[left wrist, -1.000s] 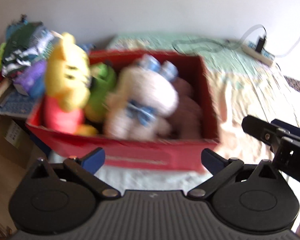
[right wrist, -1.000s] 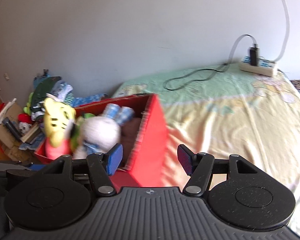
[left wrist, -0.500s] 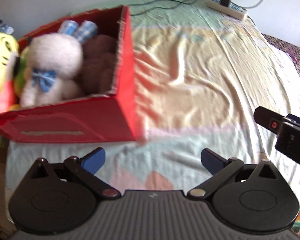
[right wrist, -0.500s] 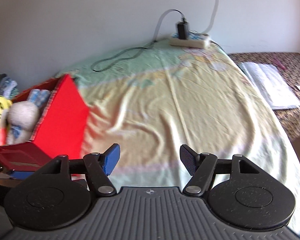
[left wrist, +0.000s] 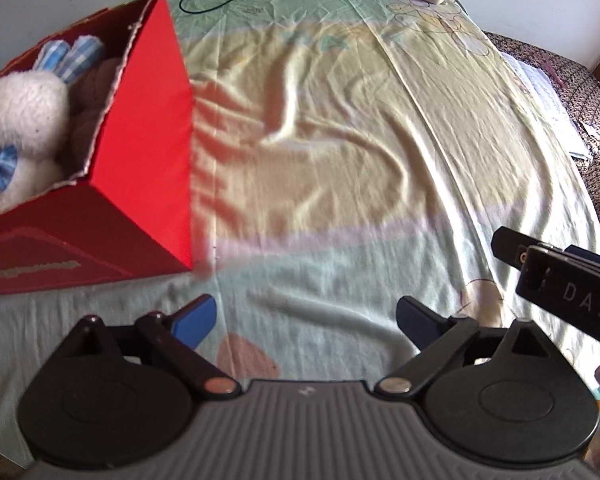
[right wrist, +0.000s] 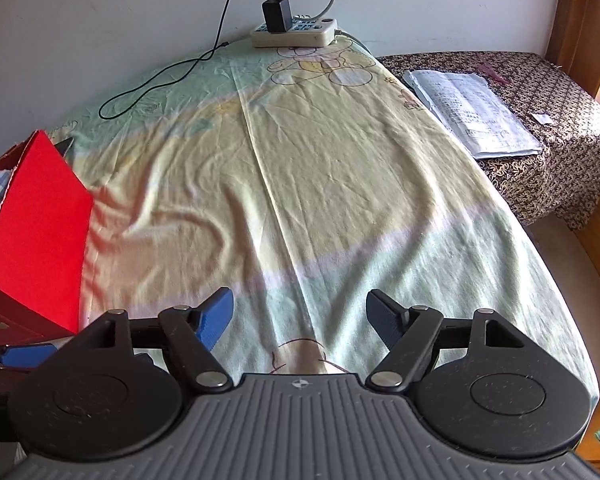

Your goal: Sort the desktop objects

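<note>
Over the bed, left wrist view: left hand-held gripper (left wrist: 305,320), jaws wide but closing, nothing between them, above bare sheet (left wrist: 340,168); red box (left wrist: 140,184) at left already holds a white plush rabbit (left wrist: 20,120) and a brown plush (left wrist: 96,96), so sorting appears largely done. Right wrist view: right hand-held gripper (right wrist: 300,316), jaws opening and empty; power strip (right wrist: 294,34), papers (right wrist: 472,108) on the patterned bench (right wrist: 560,136) lie well apart, likely outside the task.

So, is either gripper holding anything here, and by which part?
Nothing is held. The left gripper, closing, and the right gripper, opening, both show only the bedsheet between their fingers.
</note>
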Available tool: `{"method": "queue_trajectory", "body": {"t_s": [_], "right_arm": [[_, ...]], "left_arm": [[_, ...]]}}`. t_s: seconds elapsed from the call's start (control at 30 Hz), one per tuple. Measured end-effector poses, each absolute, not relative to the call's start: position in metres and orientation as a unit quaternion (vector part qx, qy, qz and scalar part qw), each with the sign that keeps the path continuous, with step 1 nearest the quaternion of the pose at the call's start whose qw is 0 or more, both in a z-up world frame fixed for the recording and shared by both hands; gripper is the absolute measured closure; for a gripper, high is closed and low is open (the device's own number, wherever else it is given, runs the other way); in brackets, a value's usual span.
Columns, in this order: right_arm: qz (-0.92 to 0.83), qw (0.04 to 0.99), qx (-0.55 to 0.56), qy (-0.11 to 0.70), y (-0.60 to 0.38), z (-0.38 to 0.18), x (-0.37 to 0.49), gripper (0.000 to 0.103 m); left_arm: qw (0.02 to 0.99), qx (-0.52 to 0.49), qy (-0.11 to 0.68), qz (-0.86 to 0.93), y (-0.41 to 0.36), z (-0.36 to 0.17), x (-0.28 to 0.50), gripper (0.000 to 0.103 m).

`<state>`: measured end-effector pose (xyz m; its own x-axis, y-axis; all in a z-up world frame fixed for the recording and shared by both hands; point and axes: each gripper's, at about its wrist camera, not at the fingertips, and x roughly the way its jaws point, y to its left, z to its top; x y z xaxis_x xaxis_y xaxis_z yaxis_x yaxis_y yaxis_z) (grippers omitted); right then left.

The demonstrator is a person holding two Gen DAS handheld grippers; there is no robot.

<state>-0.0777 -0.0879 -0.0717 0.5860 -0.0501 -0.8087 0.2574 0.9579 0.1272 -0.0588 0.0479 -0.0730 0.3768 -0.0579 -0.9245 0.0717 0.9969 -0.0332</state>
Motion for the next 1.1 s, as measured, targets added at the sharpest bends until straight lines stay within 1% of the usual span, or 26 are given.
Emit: {"method": "queue_trajectory", "body": {"t_s": [0.07,0.53,0.8,1.1], "right_arm": [[-0.084,0.882,0.117,0.448,-0.088,-0.073,-0.076,0.027],[-0.038,0.876,0.106,0.468,-0.061,-0.083,-0.071,0.027],[-0.007,0.871,0.090,0.482,-0.032,-0.088,-0.068,0.027],[0.009,0.876,0.073,0.477,0.001,-0.076,-0.071,0.027]], "left_arm": [[0.833,0.006,0.552,-0.036,0.047,-0.072,-0.060,0.001],[0.828,0.030,0.560,0.033,0.065,-0.082,-0.074,0.001],[0.818,0.015,0.572,0.059,0.092,-0.088,-0.087,0.001],[0.816,-0.004,0.574,0.066,0.128,-0.082,-0.092,0.001]]}}
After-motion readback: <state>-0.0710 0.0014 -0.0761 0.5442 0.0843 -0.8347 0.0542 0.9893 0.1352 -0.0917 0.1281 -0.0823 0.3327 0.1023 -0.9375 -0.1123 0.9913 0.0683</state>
